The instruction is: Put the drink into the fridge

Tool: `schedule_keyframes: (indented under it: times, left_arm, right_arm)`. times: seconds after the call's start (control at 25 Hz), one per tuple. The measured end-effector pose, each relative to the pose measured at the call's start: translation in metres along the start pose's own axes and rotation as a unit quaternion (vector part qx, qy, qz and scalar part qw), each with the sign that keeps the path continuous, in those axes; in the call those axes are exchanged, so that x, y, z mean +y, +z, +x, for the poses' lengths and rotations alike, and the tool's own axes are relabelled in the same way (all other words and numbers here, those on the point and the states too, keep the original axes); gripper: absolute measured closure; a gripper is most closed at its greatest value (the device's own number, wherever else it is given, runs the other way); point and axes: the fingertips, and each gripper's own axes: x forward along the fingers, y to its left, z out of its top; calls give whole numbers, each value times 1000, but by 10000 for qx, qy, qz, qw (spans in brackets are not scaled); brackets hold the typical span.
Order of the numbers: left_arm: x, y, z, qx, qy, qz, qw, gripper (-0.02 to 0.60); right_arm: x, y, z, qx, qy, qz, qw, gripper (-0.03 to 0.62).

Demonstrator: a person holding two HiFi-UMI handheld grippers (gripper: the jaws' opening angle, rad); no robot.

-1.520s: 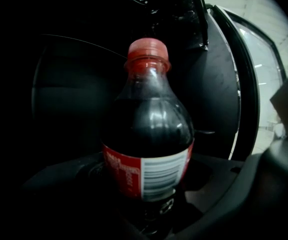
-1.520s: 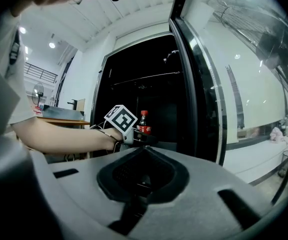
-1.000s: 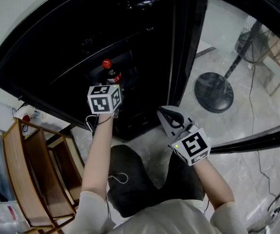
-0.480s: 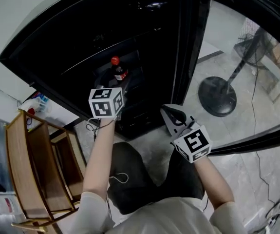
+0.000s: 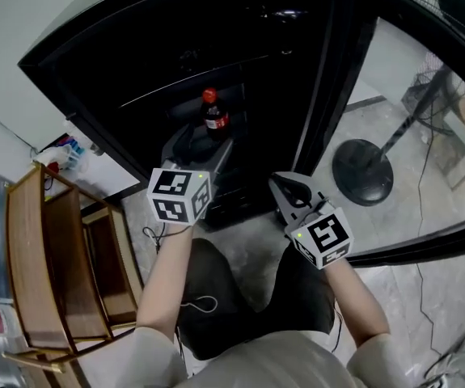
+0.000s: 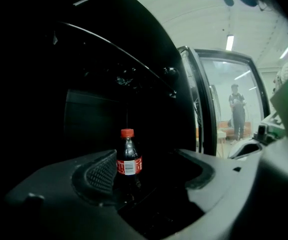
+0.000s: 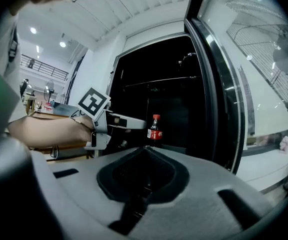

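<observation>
A small dark cola bottle (image 5: 213, 116) with a red cap and red label stands upright on a shelf inside the black fridge (image 5: 240, 47). My left gripper (image 5: 200, 145) is just in front of it, open, with its jaws apart and nothing between them. In the left gripper view the bottle (image 6: 128, 161) stands beyond the left gripper (image 6: 149, 169), clear of both jaws. My right gripper (image 5: 285, 186) is lower and to the right, outside the fridge, shut and empty. The right gripper view shows the bottle (image 7: 155, 128) far ahead of the right gripper (image 7: 144, 151).
The fridge's glass door (image 5: 426, 225) stands open at the right. A standing fan (image 5: 363, 162) shows behind it on the tiled floor. A wooden shelf unit (image 5: 46, 273) stands to the left. A person (image 6: 238, 109) stands far off in the room.
My left gripper has drawn back from the bottle toward me, and its open jaws now show. The bottle stays standing on the fridge shelf. The right gripper has barely moved.
</observation>
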Motion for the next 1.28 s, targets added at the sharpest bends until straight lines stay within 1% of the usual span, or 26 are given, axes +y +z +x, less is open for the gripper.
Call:
schedule_keyframes:
  times: [0.08,0.32,0.4,0.48,0.64,0.76,0.84,0.96,1.04,1.2,1.28]
  left_arm:
    - [-3,3,-13,-58,-37,33,10000,236]
    - [-8,-5,-54,-157,-20,136,9998,313]
    - [-7,-10,-64,-187,-7,133,9997,336]
    - [-6,-14,-71,-246,5,101,9996,373]
    - [-7,-11,-86,-378,-5,51,9993,400]
    - [-8,-10,-92,-505,-48,165,9986,416]
    - [-8,-16,-92,-528,-86,273,9982,448]
    - [-9,-23,-87,-459,-127,311,9984,519]
    - [-10,-28,-86,-362,-161,214,9990,549]
    - [-15,-35,-82,-147,-321,13,9994,565]
    - [-17,-32,-86,-10,-309,-58,9995,568]
  right_arm:
    - [-1,5,4,-66,23,-18,10000,594]
    - [-13,9,12,-216,2,64,9997,594]
    - [-16,9,16,-262,4,95,9996,594]
    - [-17,8,19,-293,-13,96,9995,594]
    - [-15,4,27,-303,-36,-31,9995,594]
    - [-19,8,37,-318,-70,-155,9994,594]
    - [-19,8,43,-313,-36,-126,9994,594]
    - [-19,10,53,-292,65,-124,9995,594]
    - [-17,16,59,-287,134,-84,9995,594]
    - [-20,22,69,-242,242,148,9993,594]
    - [-18,28,67,-164,299,324,9989,594]
